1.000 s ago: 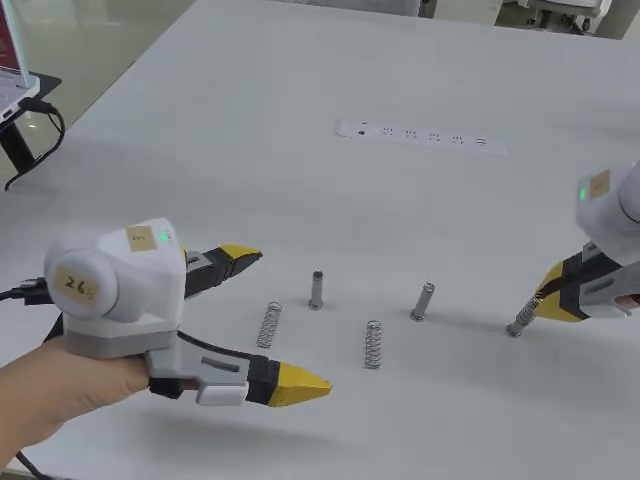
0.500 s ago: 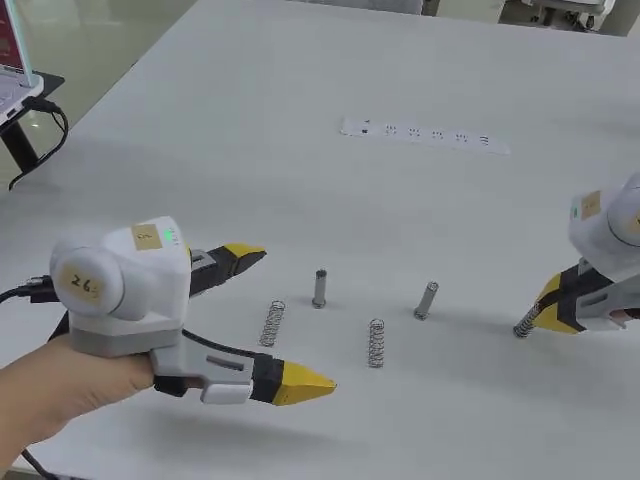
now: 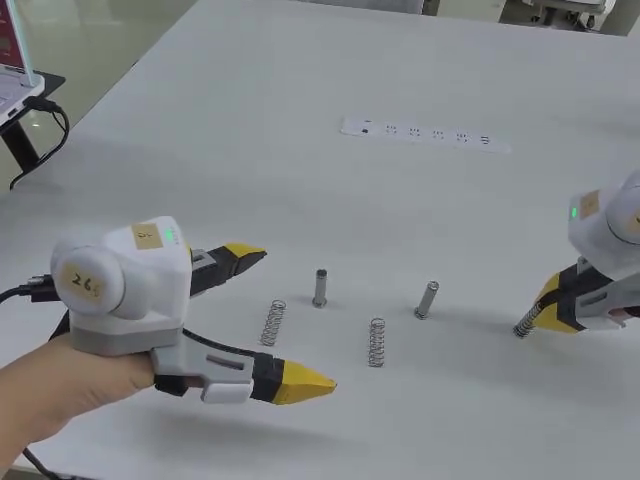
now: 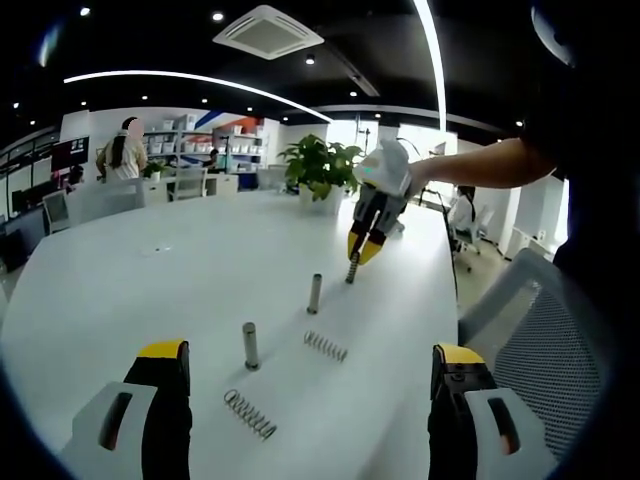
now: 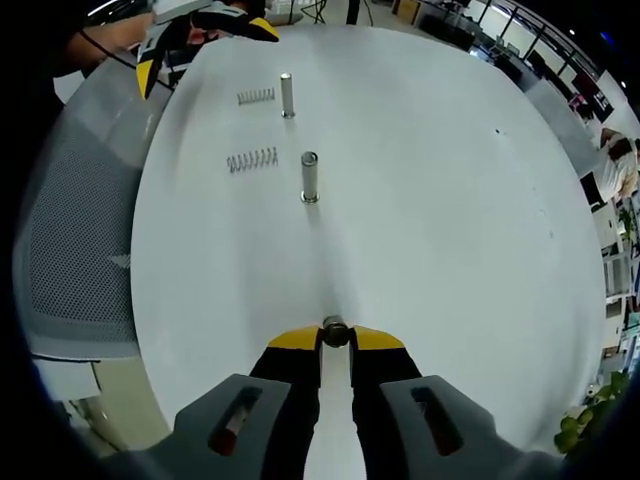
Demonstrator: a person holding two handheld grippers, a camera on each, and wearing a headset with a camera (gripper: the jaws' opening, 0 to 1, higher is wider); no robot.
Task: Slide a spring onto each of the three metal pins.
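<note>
White office workbench (image 3: pixel 300 190) is carrying two upright grey metal pins (image 3: pixel 320 287) (image 3: pixel 427 299) and two loose steel coil springs (image 3: pixel 272 323) (image 3: pixel 376 342). Left gripper (image 3: pixel 288 318) is hovering wide open; right gripper (image 3: pixel 548 310) is clamping spring-sleeved third pin (image 3: pixel 525 322).

Shiny metal pins (image 3: pixel 320 287) and wire springs (image 3: pixel 376 342) on matt white tabletop (image 3: pixel 250 150)

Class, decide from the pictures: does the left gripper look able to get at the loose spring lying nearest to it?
Probably yes. The left gripper is open, and the nearest spring lies on bare table just ahead of its jaws. The closest pin stands apart from it, leaving the way free.
</note>
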